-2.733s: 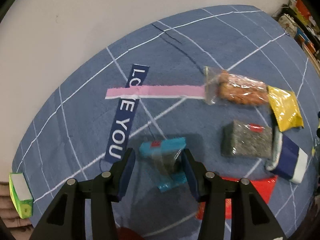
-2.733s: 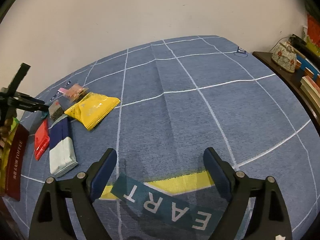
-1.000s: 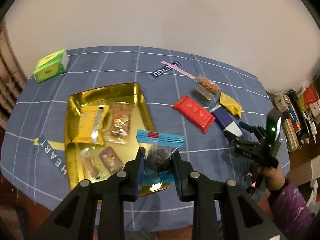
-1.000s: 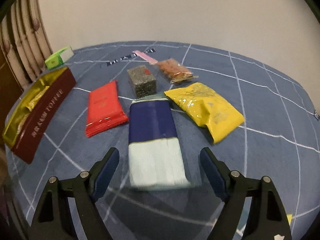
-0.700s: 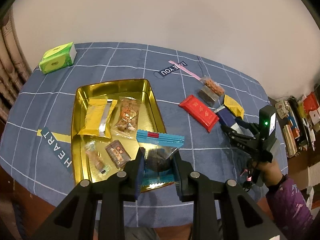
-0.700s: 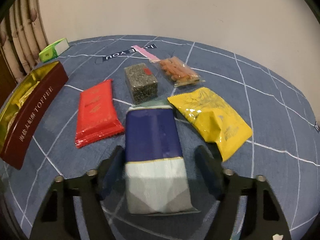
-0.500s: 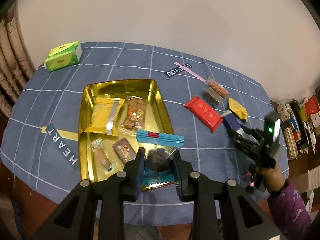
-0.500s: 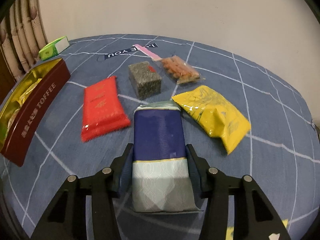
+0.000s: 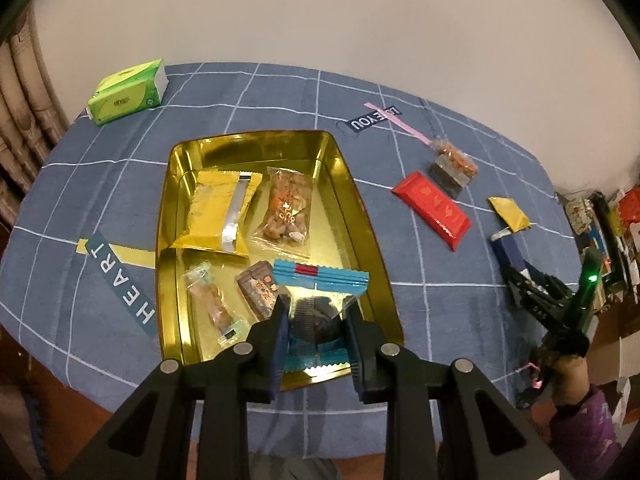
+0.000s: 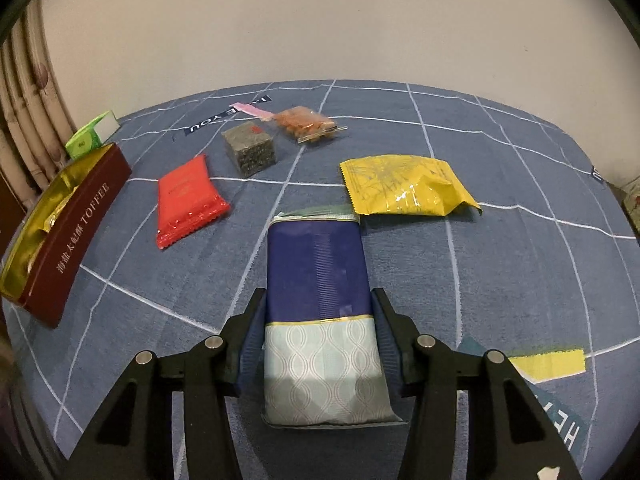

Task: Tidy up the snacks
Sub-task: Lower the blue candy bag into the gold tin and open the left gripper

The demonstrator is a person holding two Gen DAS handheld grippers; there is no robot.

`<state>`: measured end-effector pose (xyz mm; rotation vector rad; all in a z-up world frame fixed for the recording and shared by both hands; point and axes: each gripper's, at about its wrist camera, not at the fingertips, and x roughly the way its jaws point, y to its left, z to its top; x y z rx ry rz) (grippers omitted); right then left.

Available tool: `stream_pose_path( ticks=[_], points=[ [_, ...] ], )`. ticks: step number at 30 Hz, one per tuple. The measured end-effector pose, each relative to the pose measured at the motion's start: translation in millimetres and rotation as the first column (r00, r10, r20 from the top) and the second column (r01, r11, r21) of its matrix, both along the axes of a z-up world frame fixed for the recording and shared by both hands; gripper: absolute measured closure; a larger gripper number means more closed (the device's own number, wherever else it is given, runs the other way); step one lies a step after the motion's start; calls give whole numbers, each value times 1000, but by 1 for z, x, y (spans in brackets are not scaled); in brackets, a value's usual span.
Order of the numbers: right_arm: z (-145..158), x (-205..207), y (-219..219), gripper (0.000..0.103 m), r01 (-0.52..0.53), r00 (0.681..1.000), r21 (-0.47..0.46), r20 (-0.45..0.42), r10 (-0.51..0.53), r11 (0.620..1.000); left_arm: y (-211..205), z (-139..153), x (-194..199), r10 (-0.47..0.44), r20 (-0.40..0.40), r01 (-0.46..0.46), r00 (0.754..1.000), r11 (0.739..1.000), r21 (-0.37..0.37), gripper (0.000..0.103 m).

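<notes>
The right gripper (image 10: 320, 328) has just closed its jaws on the blue packet (image 10: 320, 280), while the left gripper (image 9: 316, 332) grips a cookie packet (image 9: 318, 300) above the tray (image 9: 360, 216); slick wrappers may slip.

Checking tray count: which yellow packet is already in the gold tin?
The yellow packet with the silver strip, lying inside the gold tin. The other yellow packet lies on the blue cloth beyond the red one.
</notes>
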<state>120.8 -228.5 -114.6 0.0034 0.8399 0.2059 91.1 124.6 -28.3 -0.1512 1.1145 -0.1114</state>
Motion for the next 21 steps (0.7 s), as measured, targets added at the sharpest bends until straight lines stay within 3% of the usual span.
stream_pose_path(
  ticks=[12, 21],
  points=[
    [-1, 1, 1, 55, 0, 1000, -3, -1, 0, 1000, -9, -24, 23, -42, -17, 43, 999, 997, 63, 76],
    [-1, 1, 1, 55, -1, 1000, -4, -1, 1, 1000, -14, -39, 35, -53, -39, 55, 998, 996, 68, 76]
  ],
)
